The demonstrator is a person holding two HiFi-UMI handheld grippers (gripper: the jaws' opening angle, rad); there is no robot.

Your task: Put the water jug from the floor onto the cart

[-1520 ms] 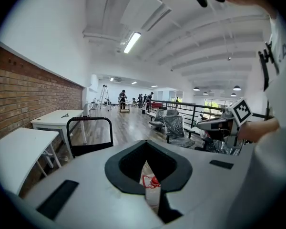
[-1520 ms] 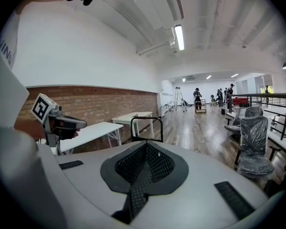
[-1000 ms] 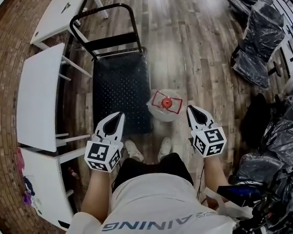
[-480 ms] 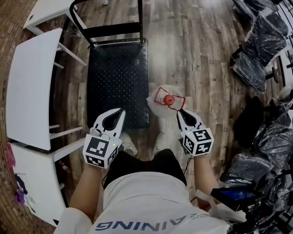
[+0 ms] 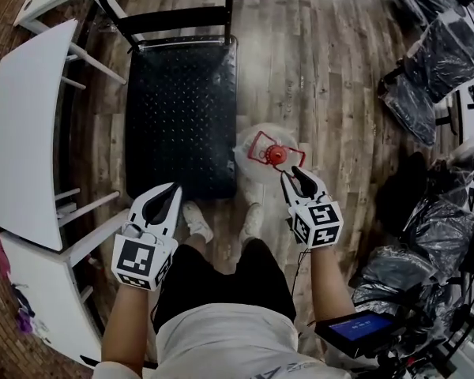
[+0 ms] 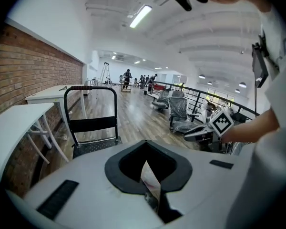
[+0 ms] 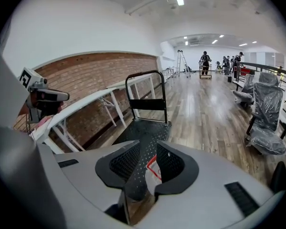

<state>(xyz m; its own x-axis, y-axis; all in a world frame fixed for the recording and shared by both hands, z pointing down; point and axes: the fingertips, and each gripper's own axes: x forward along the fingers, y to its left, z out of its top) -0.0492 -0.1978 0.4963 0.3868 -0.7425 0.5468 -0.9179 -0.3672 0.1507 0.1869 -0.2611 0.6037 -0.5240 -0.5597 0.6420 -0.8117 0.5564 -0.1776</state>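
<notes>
The water jug (image 5: 254, 158), a clear plastic bottle with a red cap and red carry handle (image 5: 273, 153), stands upright on the wooden plank floor (image 5: 332, 93), just beside the right edge of the cart and not yet lifted. Nearest the person, the left gripper (image 5: 166, 196) hangs low over the cart's near corner, jaws together with only a thin slit showing and nothing in them; it looks held in reserve, probably to steady the load. The right gripper (image 5: 295, 181) is angled down just short of the jug, its jaws opening. In the right gripper view the red handle (image 7: 153, 169) shows through the gap beyond the tips, so the jaws appear lined up for a hold there, and nothing is clamped yet. Beyond the jug lies the black studded platform cart (image 5: 182, 109), its bed bare and its black tube push handle (image 5: 174, 16) at the far end. White tables (image 5: 24, 133) flank it on the left.
</notes>
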